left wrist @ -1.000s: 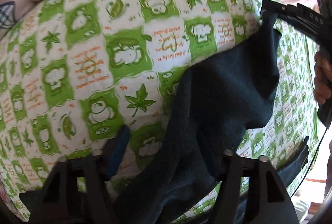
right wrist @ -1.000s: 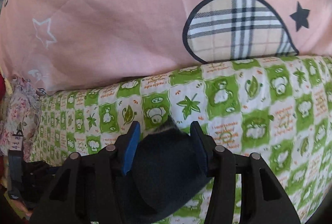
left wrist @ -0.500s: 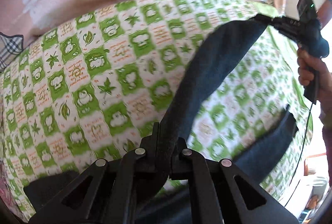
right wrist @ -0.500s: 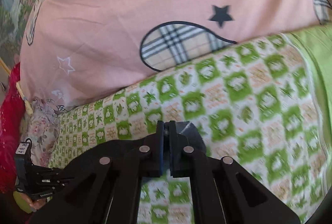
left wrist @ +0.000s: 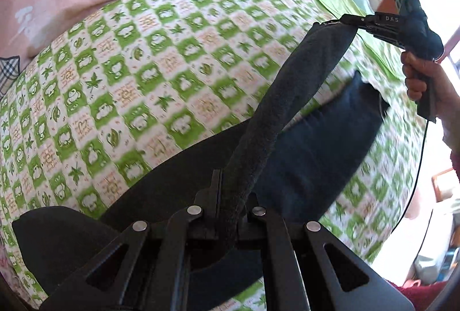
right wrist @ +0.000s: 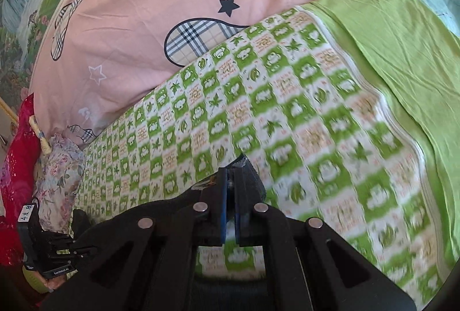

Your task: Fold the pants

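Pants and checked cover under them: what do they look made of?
Pants: dark, matte, soft cloth with a slightly fuzzy nap, perhaps a knit or brushed cotton; they drape limply between the grips. Cover: thin printed woven fabric, probably cotton, matte, lying in soft wrinkles.

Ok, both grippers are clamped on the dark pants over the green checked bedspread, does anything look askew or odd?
Nothing damaged. The dark navy pants hang as a taut strip between the left hand-held gripper and the right hand-held gripper, while the rest sags crumpled on the green-and-white checked bedspread, normal mid-fold.
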